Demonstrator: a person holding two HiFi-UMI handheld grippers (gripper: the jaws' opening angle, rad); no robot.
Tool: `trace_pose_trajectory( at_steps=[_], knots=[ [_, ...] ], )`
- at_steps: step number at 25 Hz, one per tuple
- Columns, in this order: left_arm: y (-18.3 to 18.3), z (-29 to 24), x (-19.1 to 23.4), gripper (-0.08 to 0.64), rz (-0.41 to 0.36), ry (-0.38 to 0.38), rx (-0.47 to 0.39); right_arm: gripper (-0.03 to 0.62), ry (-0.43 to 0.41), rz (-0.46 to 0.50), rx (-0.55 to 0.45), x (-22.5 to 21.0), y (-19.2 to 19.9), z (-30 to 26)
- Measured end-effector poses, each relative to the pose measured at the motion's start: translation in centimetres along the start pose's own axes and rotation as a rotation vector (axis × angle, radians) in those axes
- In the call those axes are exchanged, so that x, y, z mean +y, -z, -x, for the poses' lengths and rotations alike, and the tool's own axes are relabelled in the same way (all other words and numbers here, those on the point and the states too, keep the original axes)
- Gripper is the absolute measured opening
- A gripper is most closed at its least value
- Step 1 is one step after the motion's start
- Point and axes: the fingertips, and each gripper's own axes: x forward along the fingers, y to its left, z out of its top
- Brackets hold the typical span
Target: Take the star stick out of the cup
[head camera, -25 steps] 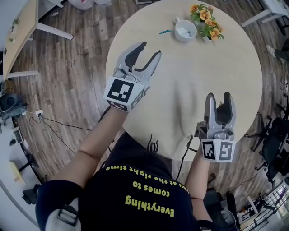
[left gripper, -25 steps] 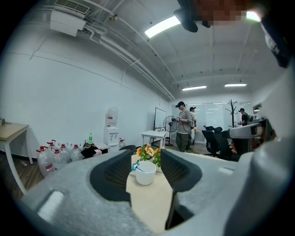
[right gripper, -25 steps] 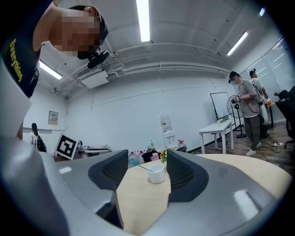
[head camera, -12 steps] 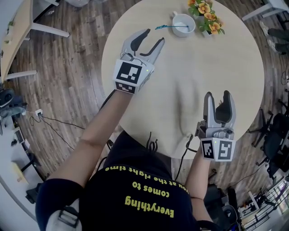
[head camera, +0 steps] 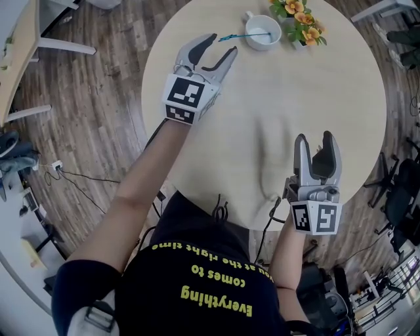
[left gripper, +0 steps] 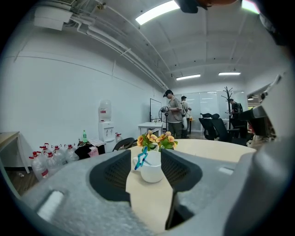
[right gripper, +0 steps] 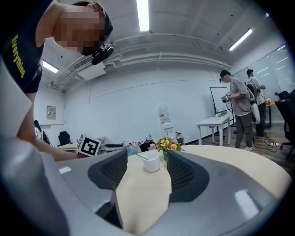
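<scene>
Your left gripper (head camera: 218,47) is at the upper middle of the head view, over the far left part of the table (head camera: 308,92), with the jaws wide apart and nothing between them. The cup (head camera: 264,31) sits near the table's far edge at top centre, upright, just left of the flowers (head camera: 299,18). The star stick (head camera: 244,35) is in the cup, leaning over the rim toward frame left. Its blue star end hangs outside the cup, just beyond your left fingertips (head camera: 208,39). In the left gripper view the cup and star line up in the gap between the jaws, but both lie past the tips and are not gripped. I can't tell whether the star touches a fingertip. Your right gripper (head camera: 315,140) is at the lower right of the head view, over the near part of the table and well apart from the cup. Its jaws are also wide apart and empty. The right gripper view shows only bare tabletop between them, with the cup and flowers far ahead.
</scene>
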Motion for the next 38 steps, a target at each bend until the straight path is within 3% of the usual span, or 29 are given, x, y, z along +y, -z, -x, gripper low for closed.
trace_pose_trajectory(
  at_steps=[11, 20, 24, 38],
  knots=[
    [0.8, -2.4, 0.5, 0.197, -0.028, 0.049, 0.036, 0.268, -0.004, -0.010, 0.020, -0.4, 0.8, -1.1],
    [1.0, -2.2, 0.1, 0.106, -0.041, 0.049, 0.045, 0.268, -0.010, -0.011, 0.015, -0.2, 0.7, -0.8],
    [0.9, -2.2, -0.4, 0.021, -0.069, 0.066, 0.047, 0.268, -0.010, -0.009, 0.013, -0.2, 0.5, -0.7],
    [-1.5, -0.5, -0.9, 0.020, -0.076, 0.017, 0.007, 0.268, -0.010, 0.007, -0.021, -0.6, -0.8, 0.9]
  ],
)
